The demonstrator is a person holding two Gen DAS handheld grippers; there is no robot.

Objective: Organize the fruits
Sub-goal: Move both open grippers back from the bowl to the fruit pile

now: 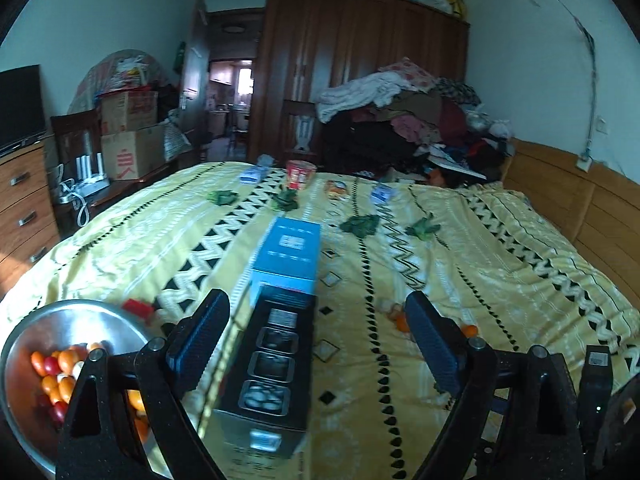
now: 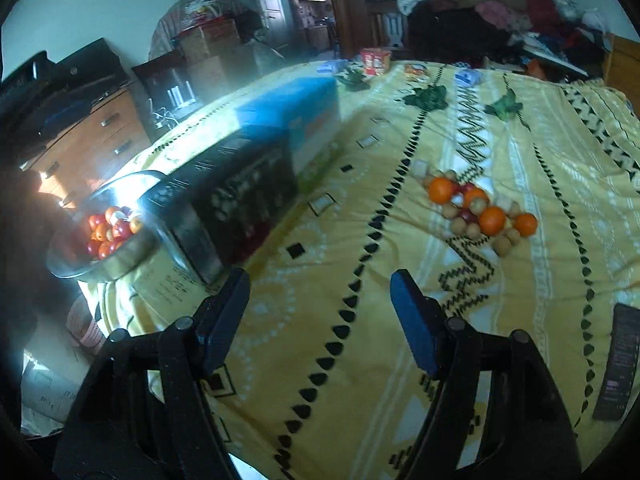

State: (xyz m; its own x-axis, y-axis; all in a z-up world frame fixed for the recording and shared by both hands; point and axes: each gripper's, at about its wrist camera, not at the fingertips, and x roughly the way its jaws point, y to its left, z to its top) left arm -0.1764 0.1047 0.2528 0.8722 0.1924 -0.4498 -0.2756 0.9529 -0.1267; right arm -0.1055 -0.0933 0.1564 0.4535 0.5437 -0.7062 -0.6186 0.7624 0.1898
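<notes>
Yellow bedding with black zigzag and diamond patterns covers the bed [image 1: 460, 280] that serves as the work surface, with a wooden wardrobe [image 1: 360, 64] and a heap of clothes [image 1: 412, 120] behind it. Lying on the bedding is a long box [image 1: 276, 344], black along most of its length and blue at the far end, its long axis running from the near edge of the bed toward the wardrobe; small print shows on its top and sides but is too blurred to read. Just left of the box's near end sits a metal bowl [image 1: 48, 320] holding small red, orange and a few white fruits [image 1: 56, 372]. Well to the right of the box, loose on the bedding, lies a cluster of fruits [image 2: 480, 212]: four oranges mixed with small tan round ones and a few dark red ones, the cluster stretching diagonally away from the box. Past the box's far end are leafy green pieces [image 1: 360, 226], a red cup [image 1: 300, 174] with unreadable printing, and small blue packets [image 1: 382, 194]. The left gripper [image 1: 318, 320] is released, its jaws spread wide over the box's near end with nothing pressed between them. The right gripper [image 2: 320, 292] is also released, jaws apart above bare bedding between the box and the loose fruits, holding nothing.
</notes>
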